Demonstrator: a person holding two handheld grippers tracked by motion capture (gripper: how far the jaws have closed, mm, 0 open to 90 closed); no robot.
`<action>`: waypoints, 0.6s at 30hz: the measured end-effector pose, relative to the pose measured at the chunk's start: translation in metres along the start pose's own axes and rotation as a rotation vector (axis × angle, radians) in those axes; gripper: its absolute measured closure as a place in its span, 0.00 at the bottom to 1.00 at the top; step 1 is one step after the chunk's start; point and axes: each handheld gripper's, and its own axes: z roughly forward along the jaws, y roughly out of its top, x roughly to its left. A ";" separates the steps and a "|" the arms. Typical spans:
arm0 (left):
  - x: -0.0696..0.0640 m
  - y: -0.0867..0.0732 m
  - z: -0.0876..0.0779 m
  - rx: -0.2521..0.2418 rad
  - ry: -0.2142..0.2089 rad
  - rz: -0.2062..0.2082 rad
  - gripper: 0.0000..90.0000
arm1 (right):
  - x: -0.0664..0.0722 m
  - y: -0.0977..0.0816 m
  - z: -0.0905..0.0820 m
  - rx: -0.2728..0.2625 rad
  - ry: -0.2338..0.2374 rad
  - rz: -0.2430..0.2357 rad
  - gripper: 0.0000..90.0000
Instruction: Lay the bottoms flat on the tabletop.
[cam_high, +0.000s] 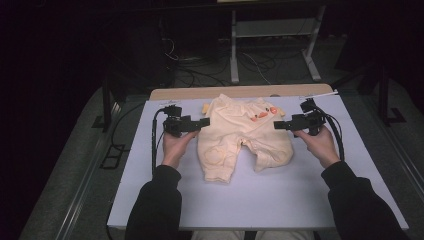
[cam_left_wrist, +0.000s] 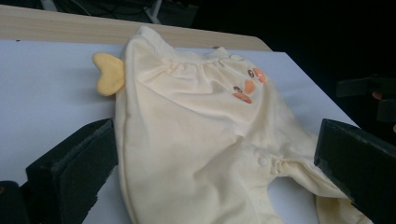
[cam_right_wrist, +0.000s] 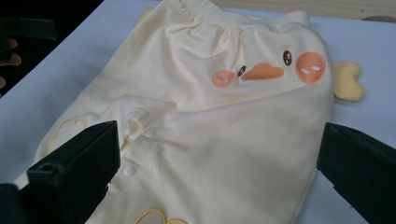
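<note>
Black fingers (cam_left_wrist: 74, 172) of the left gripper (cam_high: 202, 122) stand spread wide and released, nothing pinched between them, poised just beside the left edge of a pale yellow baby romper (cam_high: 242, 137). Across the garment, the right gripper (cam_high: 276, 125) mirrors that stance, its fingers (cam_right_wrist: 77, 170) equally parted and empty, aimed at the romper's right edge. The romper lies flat near the far middle of the white worktop (cam_high: 280, 195), legs toward the person, an embroidered duck face (cam_right_wrist: 264, 70) with orange cheeks and beak on its chest. A small yellow wing-shaped flap (cam_left_wrist: 109, 73) sticks out from one side seam. Snap buttons (cam_right_wrist: 129, 171) run along the inner leg; whether all are fastened is hard to judge. Dark-sleeved forearms reach in from the near edge, one hand (cam_high: 175, 145) behind each gripper.
</note>
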 end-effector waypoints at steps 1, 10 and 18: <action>-0.001 -0.001 -0.001 0.003 -0.001 0.005 0.00 | 0.001 -0.001 0.000 0.004 0.002 -0.001 0.00; -0.006 -0.015 -0.005 0.026 -0.013 0.021 0.00 | 0.010 -0.017 -0.003 0.012 0.024 -0.013 0.00; -0.014 -0.031 -0.007 0.037 -0.039 0.041 0.00 | 0.010 -0.037 -0.007 0.025 0.037 -0.009 0.00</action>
